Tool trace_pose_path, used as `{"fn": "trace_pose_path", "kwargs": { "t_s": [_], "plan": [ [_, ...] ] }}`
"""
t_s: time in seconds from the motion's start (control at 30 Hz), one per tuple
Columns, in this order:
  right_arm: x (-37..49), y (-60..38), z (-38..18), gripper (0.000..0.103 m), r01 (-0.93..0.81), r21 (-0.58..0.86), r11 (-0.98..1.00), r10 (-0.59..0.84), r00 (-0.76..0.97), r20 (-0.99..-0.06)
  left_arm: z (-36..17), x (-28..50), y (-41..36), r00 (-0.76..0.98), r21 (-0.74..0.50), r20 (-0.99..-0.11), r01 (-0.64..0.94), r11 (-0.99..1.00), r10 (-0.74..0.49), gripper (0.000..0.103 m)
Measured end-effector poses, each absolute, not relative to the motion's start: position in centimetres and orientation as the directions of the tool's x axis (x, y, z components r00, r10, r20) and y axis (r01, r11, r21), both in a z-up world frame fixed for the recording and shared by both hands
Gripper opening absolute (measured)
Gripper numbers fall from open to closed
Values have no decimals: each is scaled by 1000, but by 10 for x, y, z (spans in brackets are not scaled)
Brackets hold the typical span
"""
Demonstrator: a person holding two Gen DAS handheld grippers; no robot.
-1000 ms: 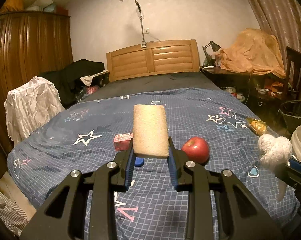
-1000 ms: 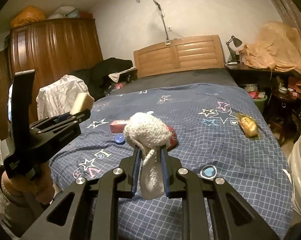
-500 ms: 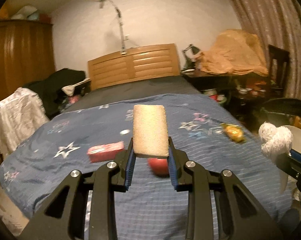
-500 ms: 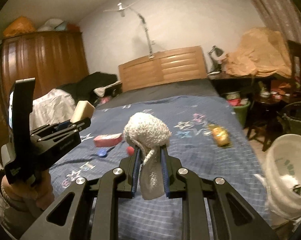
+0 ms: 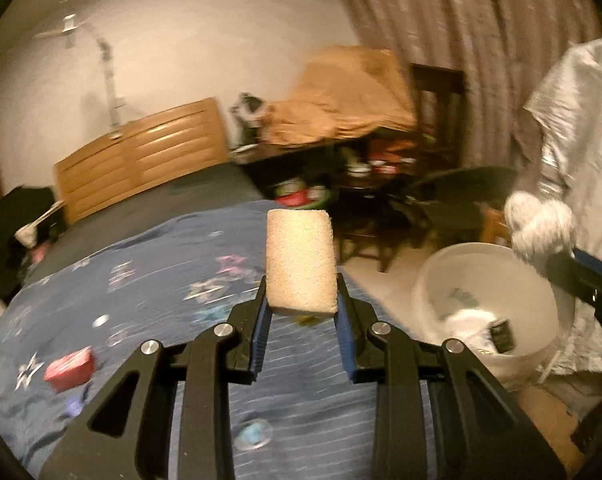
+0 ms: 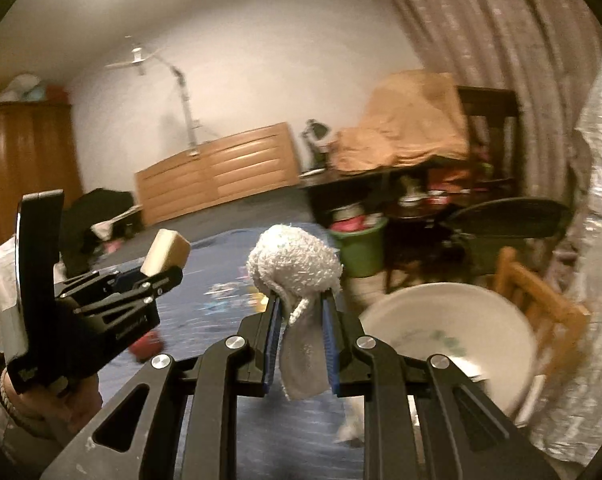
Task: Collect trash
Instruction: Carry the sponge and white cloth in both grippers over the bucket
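Observation:
My left gripper (image 5: 302,304) is shut on a tan sponge block (image 5: 301,260) that stands upright between its blue pads, above the right edge of the blue star-patterned bed (image 5: 141,300). My right gripper (image 6: 299,316) is shut on a balled white cloth (image 6: 295,264) with a grey tail hanging down. A white bucket (image 5: 437,280) with some trash inside stands on the floor to the right of the bed, just right of both grippers. In the left wrist view the right gripper (image 5: 557,260) with its cloth shows over the bucket's far rim. The left gripper (image 6: 157,276) appears at the left of the right wrist view.
A red box (image 5: 69,370) and a blue cap (image 5: 255,434) lie on the bed, and a red apple (image 6: 147,346) lies behind the left gripper. A green bin (image 6: 359,246), a cluttered dark table (image 6: 421,184), a wooden chair (image 6: 541,304) and a silvery cover (image 5: 573,128) crowd the right side.
Both grippers have swung to the right, from over the middle of the bed towards the white bucket. Each keeps its grip on its item.

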State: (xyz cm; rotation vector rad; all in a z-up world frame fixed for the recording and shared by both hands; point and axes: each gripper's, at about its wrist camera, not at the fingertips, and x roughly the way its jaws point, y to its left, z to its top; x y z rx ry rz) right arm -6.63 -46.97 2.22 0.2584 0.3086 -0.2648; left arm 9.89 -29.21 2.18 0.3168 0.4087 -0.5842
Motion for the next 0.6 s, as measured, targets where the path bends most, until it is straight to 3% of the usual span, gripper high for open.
{"fn": "trace_pose_path", "kwargs": {
  "t_s": [0.3, 0.6],
  "plan": [
    [-102, -564, 9, 21, 445, 183, 876, -357, 856, -373, -5, 103, -394, 597, 144, -549, 756, 638, -584, 28],
    [-100, -609, -12, 21, 499, 186, 846, -385, 815, -434, -31, 102, -448, 499, 139, -613, 832, 538, -613, 28]
  ]
}}
